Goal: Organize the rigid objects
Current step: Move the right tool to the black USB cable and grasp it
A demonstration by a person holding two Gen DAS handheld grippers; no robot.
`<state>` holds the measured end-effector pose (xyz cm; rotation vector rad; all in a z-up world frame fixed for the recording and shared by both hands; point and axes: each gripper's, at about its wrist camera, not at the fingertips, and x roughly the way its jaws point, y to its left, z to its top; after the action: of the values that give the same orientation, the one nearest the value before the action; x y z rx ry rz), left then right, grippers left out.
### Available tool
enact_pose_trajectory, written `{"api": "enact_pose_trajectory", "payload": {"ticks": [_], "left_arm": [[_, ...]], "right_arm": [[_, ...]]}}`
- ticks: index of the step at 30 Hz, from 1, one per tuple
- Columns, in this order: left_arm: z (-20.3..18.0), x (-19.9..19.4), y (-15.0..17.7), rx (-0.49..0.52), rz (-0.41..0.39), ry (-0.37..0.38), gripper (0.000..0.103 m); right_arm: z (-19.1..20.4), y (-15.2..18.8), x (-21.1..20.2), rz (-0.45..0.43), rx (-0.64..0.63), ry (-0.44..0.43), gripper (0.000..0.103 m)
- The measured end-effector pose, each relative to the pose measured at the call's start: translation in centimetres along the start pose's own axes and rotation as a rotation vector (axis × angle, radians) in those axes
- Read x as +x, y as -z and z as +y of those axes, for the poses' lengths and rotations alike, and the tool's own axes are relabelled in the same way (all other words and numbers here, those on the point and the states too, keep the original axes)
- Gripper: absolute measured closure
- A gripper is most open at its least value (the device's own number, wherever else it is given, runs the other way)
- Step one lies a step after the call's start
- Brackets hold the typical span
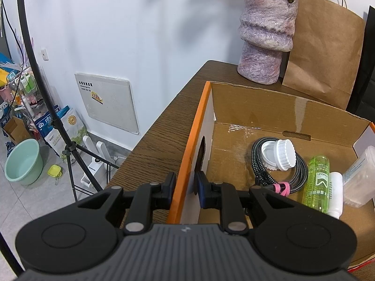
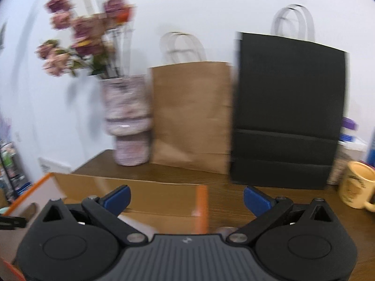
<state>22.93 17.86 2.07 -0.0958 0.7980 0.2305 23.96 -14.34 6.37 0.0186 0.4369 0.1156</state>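
Rigid objects already gathered lie in the cardboard box (image 1: 293, 114), which sits on the wooden table (image 1: 164, 126) with its orange-edged left wall (image 1: 187, 149) toward the table's edge. On the box floor, a braided cable (image 1: 302, 175) lies coiled, bound with a pink tie (image 1: 281, 187); a white screw-cap jar (image 1: 280, 154) rests on its side on the coil, its lid hanging open. Just beside the cable lies a green bottle (image 1: 316, 182), touching a white bottle (image 1: 335, 194), and a clear plastic case (image 1: 361, 175) leans at the right wall.

The left gripper (image 1: 185, 187) is pinching the box's left wall, one jaw outside and one inside, pressed together on the cardboard. The right gripper (image 2: 186, 201) hangs above the box's right edge with its blue pads spread wide and nothing between them; its view is blurred, so fine detail is uncertain.

The step in hand looks like fetching the next item while the box is steadied. To do that well, the left grip should likely stay firm so the box does not slide, and the right gripper should probably square up to its target before closing. A yellow mug (image 2: 356, 187) stands on the table to the right and seems a plausible next pick, though that is a guess. Behind the box stand a purple vase (image 1: 264, 35) with flowers (image 2: 77, 35), a brown paper bag (image 2: 192, 114) and a black paper bag (image 2: 288, 110), all upright against the wall.
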Motion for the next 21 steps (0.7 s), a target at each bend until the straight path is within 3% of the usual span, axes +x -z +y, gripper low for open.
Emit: {"api": "enact_pose_trajectory", "payload": {"ticks": [11, 17, 21], "left_arm": [[0.0, 0.0, 0.0, -0.002, 0.0, 0.002, 0.083], [0.0, 0.0, 0.0, -0.002, 0.0, 0.002, 0.083], [0.0, 0.0, 0.0, -0.003, 0.001, 0.003, 0.083]], "right_arm": [[-11.4, 1.5, 0.1, 0.054, 0.08, 0.206, 0.0], [-14.8, 3.5, 1.4, 0.135, 0.054, 0.269, 0.0], [-16.4, 5.0, 2.3, 0.196, 0.03, 0.264, 0.0]]}}
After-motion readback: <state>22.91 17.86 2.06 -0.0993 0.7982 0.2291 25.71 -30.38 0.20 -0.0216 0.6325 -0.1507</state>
